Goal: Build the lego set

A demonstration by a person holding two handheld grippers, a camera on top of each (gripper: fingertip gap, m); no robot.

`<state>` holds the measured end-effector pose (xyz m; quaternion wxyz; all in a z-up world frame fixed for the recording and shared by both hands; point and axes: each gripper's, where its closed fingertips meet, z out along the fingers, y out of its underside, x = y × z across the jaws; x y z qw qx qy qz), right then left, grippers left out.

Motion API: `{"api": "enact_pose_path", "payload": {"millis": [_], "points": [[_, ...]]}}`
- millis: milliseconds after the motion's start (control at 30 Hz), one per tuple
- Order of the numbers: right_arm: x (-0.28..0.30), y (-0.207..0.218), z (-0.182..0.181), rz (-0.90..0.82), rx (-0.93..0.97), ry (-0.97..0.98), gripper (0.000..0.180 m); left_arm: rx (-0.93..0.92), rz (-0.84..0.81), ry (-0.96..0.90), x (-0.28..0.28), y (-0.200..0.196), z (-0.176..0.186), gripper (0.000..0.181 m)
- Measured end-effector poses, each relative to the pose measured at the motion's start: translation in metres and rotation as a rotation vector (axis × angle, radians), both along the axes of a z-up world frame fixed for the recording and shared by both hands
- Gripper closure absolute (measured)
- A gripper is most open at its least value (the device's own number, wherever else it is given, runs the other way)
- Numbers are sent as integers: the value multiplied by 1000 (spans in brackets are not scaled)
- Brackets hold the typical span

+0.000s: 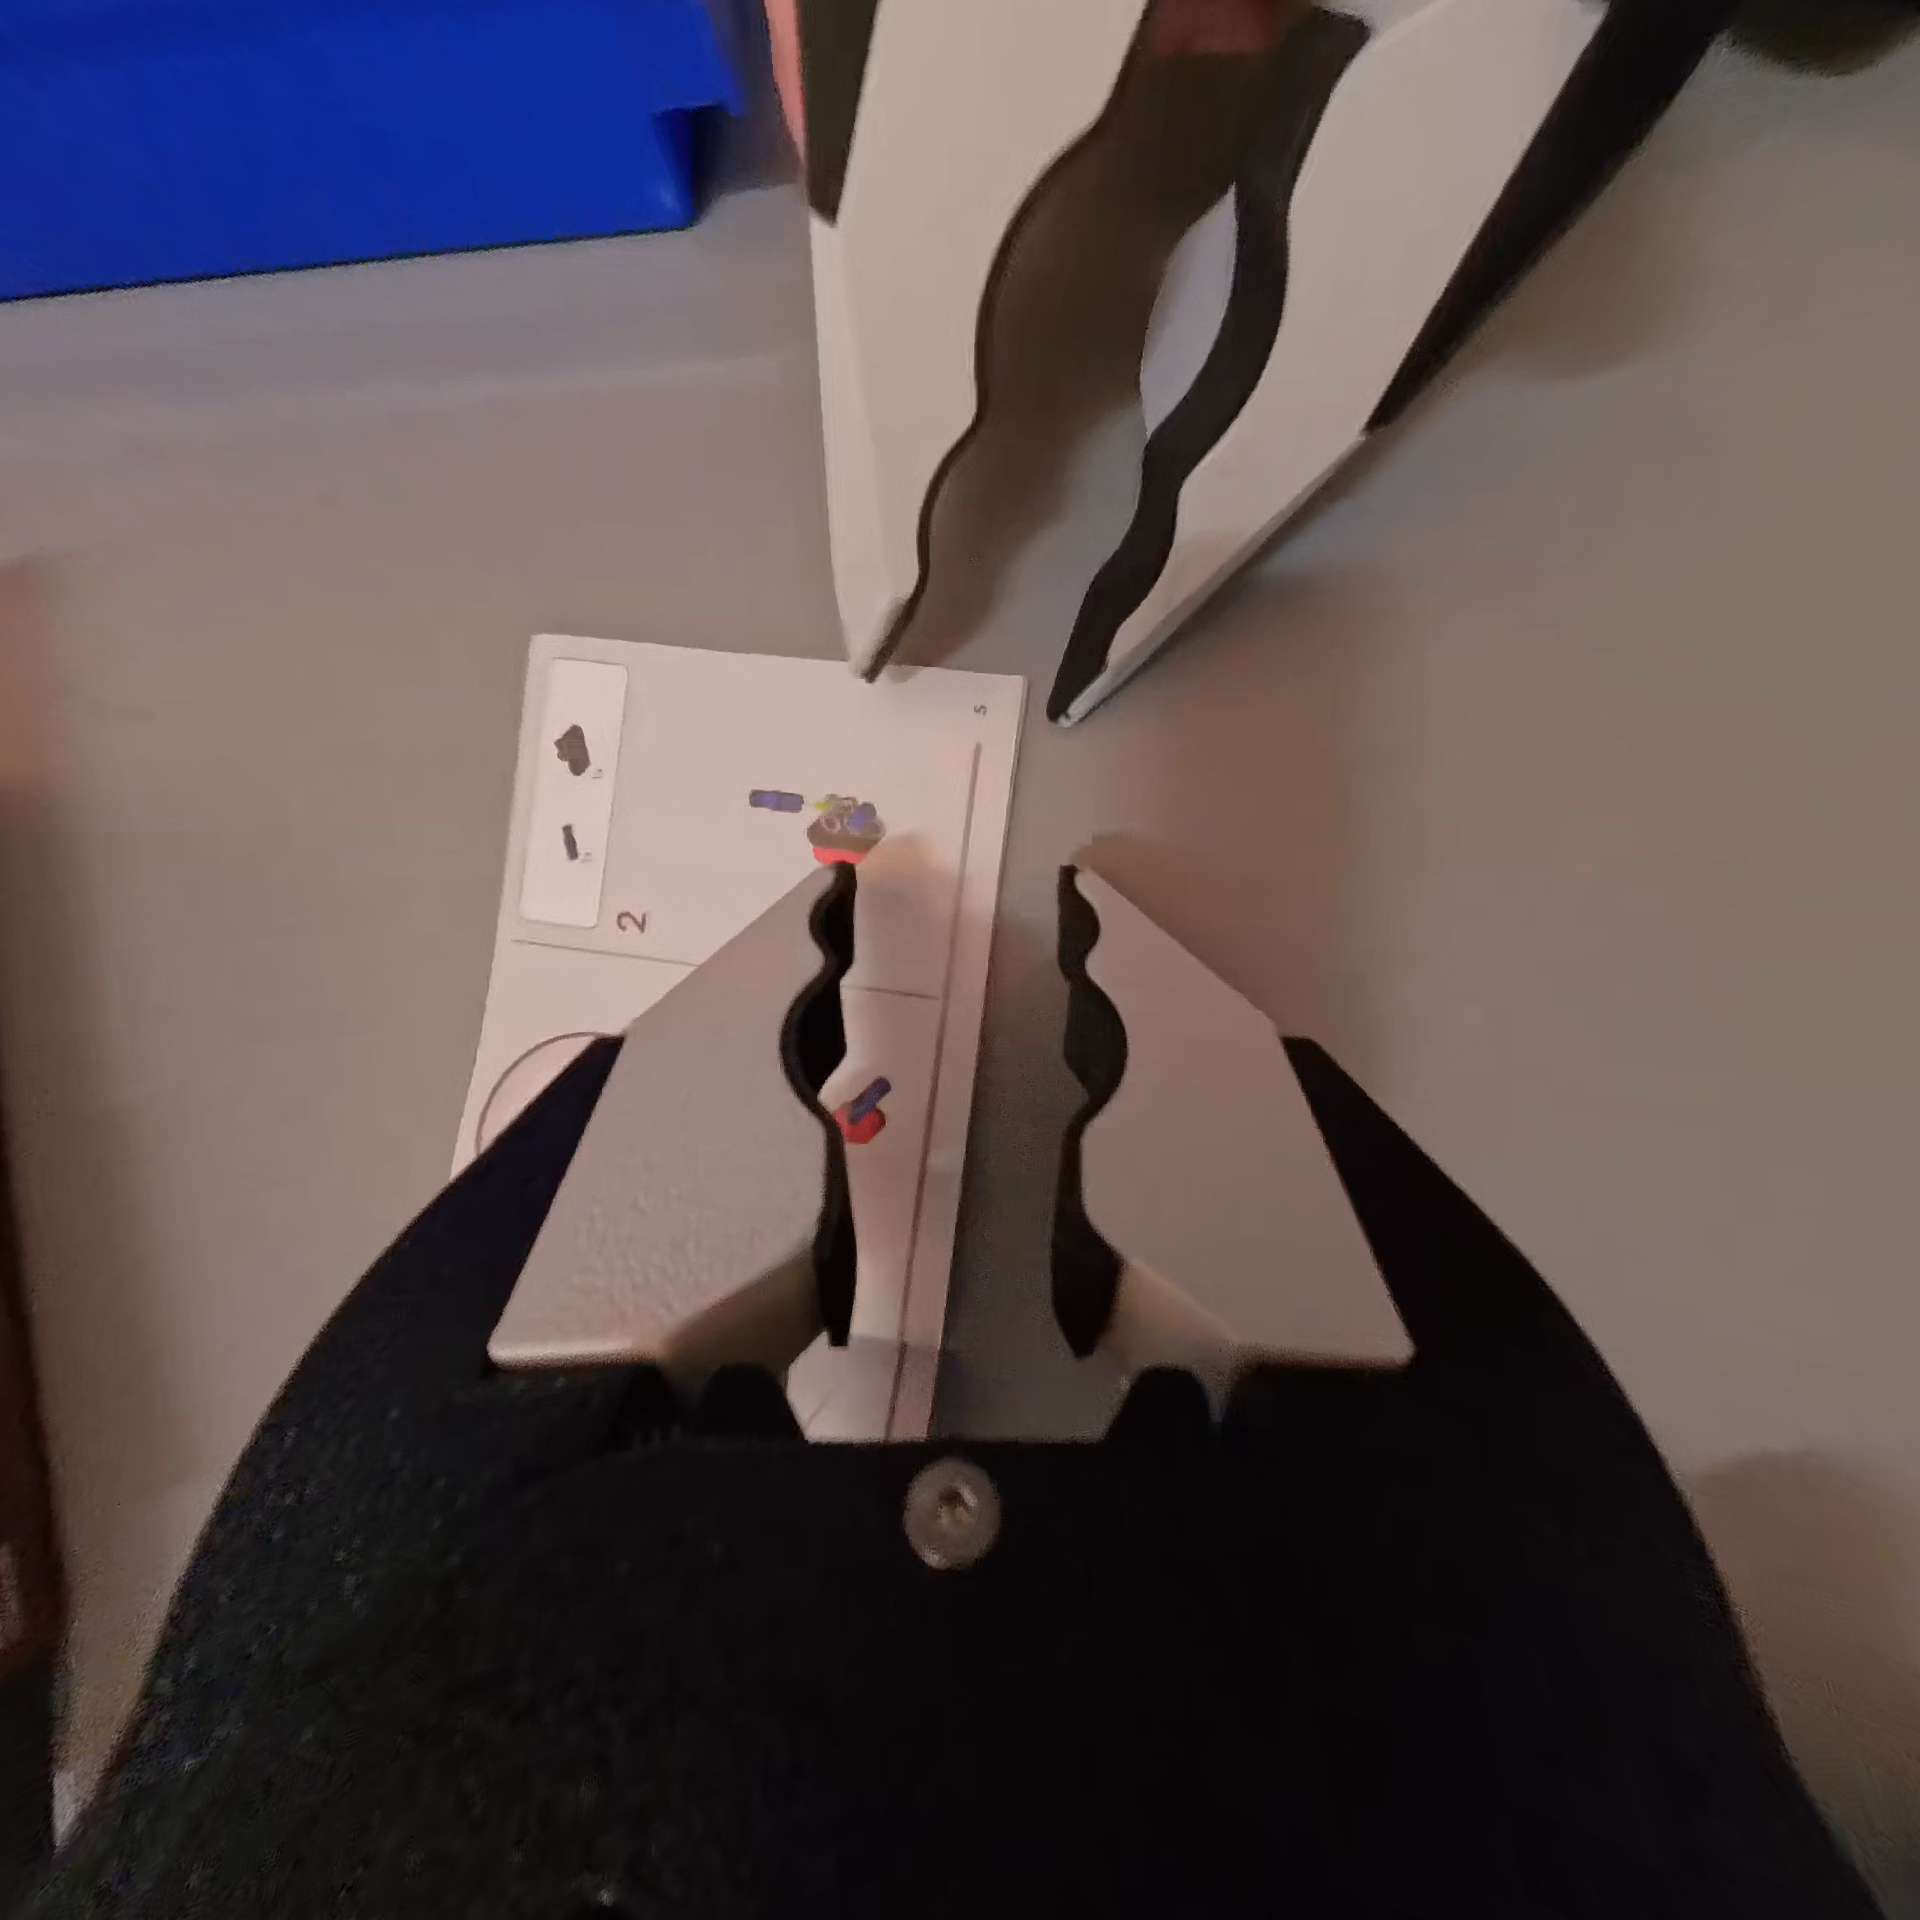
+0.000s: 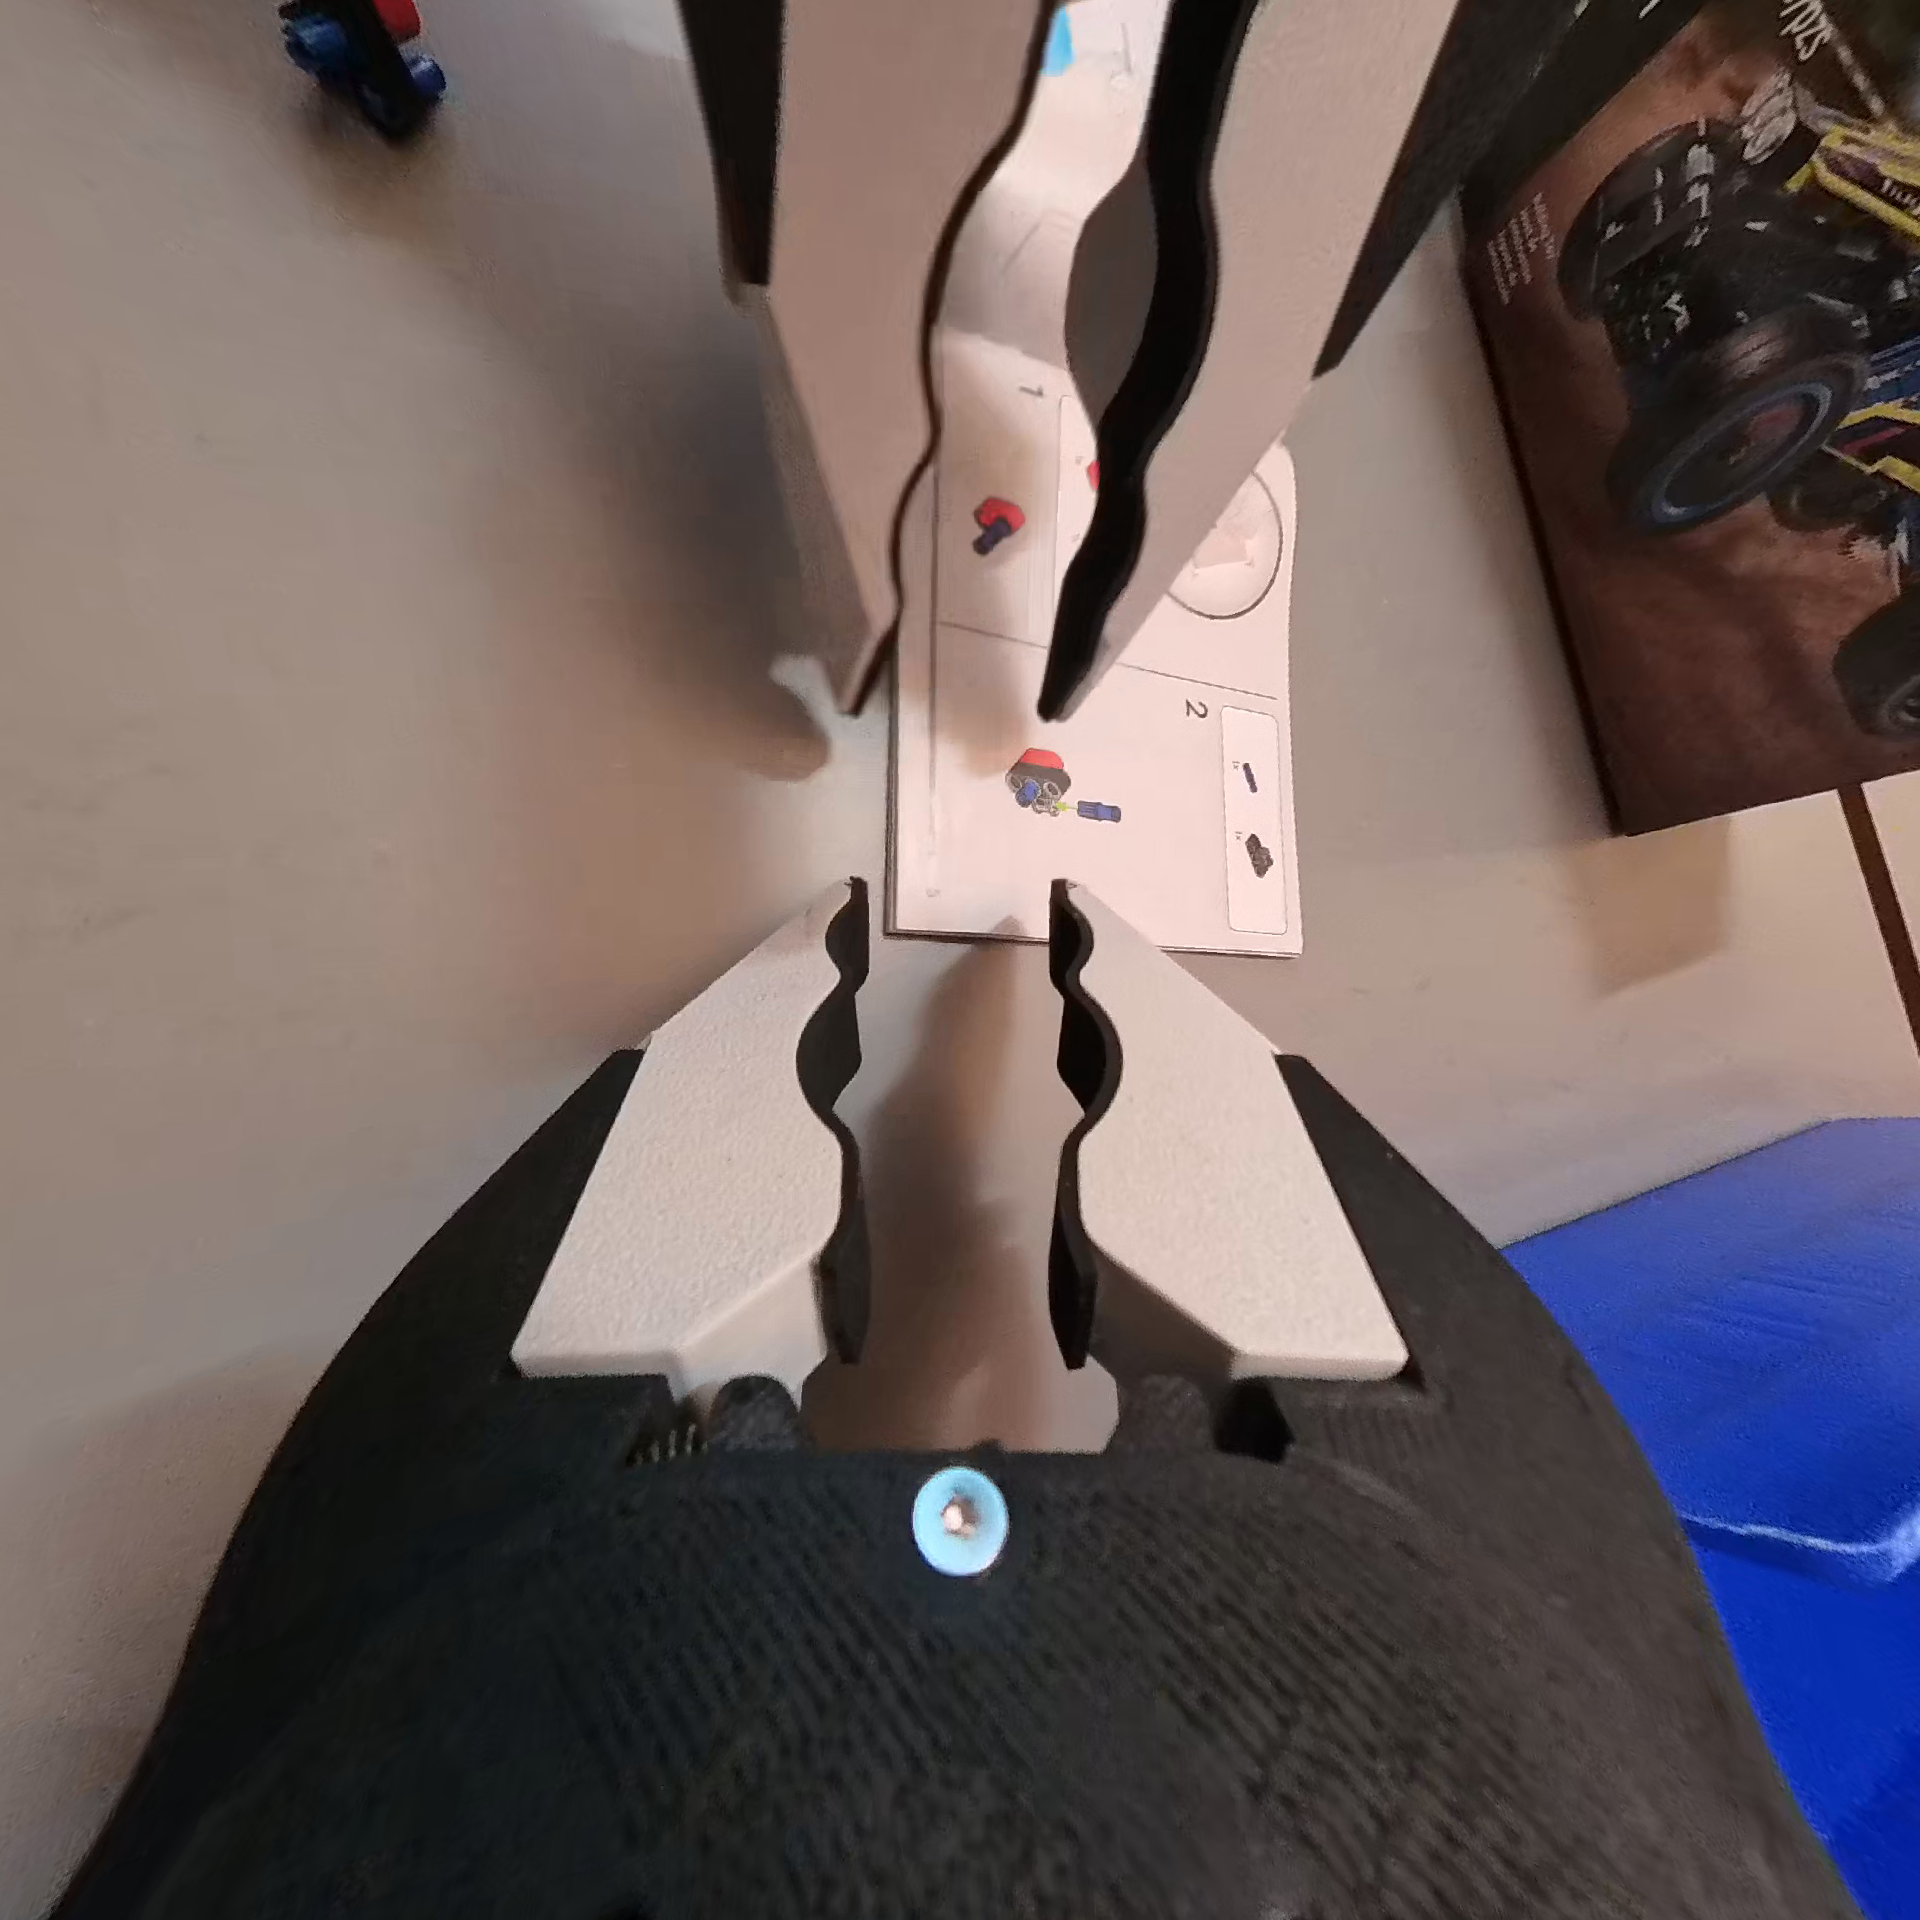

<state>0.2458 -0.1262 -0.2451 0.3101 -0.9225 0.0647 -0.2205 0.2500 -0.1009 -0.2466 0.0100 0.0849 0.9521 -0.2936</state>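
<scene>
Both hand-held grippers, left [image 1: 956,868] and right [image 2: 956,883], hover with jaws parted, empty, over the booklet [image 2: 1143,862]: thin, floppy paper, probably best pinched at its edge.

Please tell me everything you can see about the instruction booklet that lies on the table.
The instruction booklet is thin white paper, lying flat and open on the pale table. Its page is divided by thin grey lines into numbered steps, with small drawings of red, blue and dark parts, and a boxed parts list along one edge. Both hand-held grippers are open above it: the left hand-held gripper over one long edge, the right hand-held gripper at a short end. Whether any fingertip touches the paper is unclear.
</scene>
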Motion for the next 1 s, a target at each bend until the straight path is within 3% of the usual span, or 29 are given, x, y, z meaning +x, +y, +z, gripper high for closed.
{"api": "enact_pose_path", "payload": {"millis": [333, 467, 533, 600, 733, 1000], "points": [[1, -1, 2, -12, 24, 4, 147, -3, 53, -88, 18, 1, 1, 170], [1, -1, -1, -10, 11, 8, 147, 8, 3, -40, 5, 1, -2, 147], [1, 0, -1, -10, 9, 10, 147, 37, -3, -56, 6, 2, -8, 145], [0, -1, -1, -9, 10, 15, 146, 31, -3, -43, 4, 1, -8, 163], [0, -2, -2, -10, 10, 21, 146, 26, 16, -1, 3, 2, -10, 181], [0, 3, 1, -4, 19, 6, 146, -20, 43, 9, 8, 5, -1, 181]]}}
